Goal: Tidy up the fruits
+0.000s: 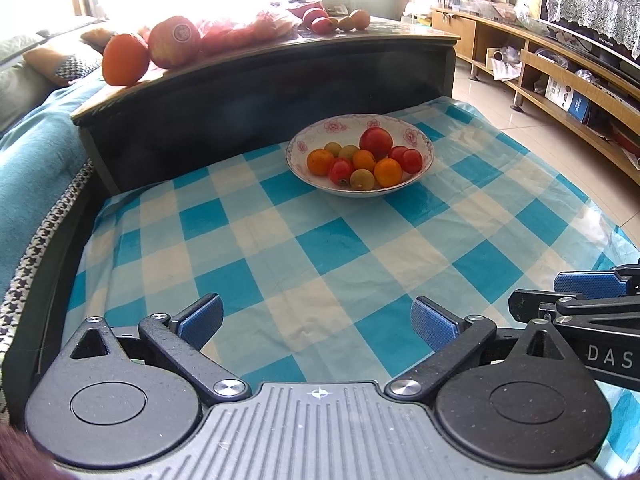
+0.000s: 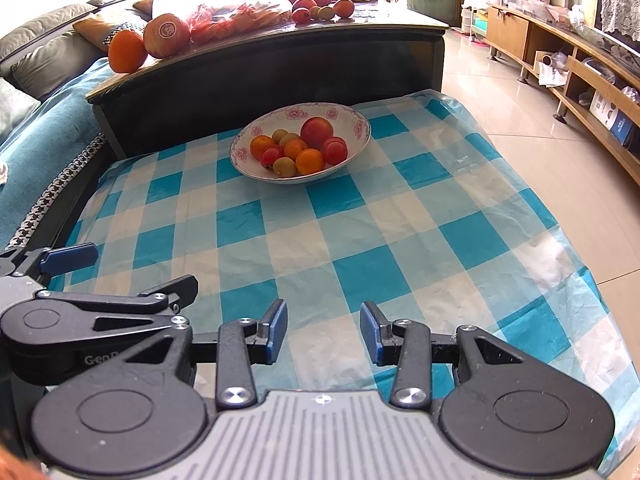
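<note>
From the left wrist view, the left gripper is seen low over a worktop covered by a blue-and-white checked cloth, its jaws spread wide and empty. A white shallow ceramic bowl with pink flower rim is set well ahead on the cloth, filled with small red, orange and yellow-green fruits. A large orange and a stickered red apple are seen on the dark raised tabletop behind.

From the right wrist view, the right gripper is seen with jaws spread and empty over the cloth. The bowl is seen far ahead; the left gripper lies just beside, at the left.
</note>
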`<state>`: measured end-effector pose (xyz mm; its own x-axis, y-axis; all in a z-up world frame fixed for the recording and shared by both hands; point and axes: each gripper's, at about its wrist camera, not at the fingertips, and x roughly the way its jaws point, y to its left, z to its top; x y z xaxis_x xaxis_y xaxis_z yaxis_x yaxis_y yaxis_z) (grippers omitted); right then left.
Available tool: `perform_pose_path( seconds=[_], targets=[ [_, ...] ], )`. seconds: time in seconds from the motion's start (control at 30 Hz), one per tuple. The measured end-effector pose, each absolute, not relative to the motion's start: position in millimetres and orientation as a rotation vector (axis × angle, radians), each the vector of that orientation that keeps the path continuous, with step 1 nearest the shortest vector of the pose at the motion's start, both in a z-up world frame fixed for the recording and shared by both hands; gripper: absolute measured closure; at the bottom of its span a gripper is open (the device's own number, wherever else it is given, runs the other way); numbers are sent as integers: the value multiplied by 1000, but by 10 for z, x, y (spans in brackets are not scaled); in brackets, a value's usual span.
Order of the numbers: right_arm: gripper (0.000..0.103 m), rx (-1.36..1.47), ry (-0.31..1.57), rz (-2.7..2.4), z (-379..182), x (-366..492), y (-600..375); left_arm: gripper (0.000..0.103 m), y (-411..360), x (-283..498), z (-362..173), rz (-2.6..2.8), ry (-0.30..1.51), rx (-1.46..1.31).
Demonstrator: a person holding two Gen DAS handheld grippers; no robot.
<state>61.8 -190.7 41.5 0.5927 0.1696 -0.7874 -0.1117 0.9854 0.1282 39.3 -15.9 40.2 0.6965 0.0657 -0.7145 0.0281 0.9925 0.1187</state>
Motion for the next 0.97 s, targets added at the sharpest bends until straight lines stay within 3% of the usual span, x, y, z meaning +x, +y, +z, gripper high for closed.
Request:
perform_pose_path(
  seconds=[0.97],
  targets=[
    [60, 66, 916, 164, 458, 457, -1908, 2, -186, 244, 431, 19, 768, 137]
  ],
)
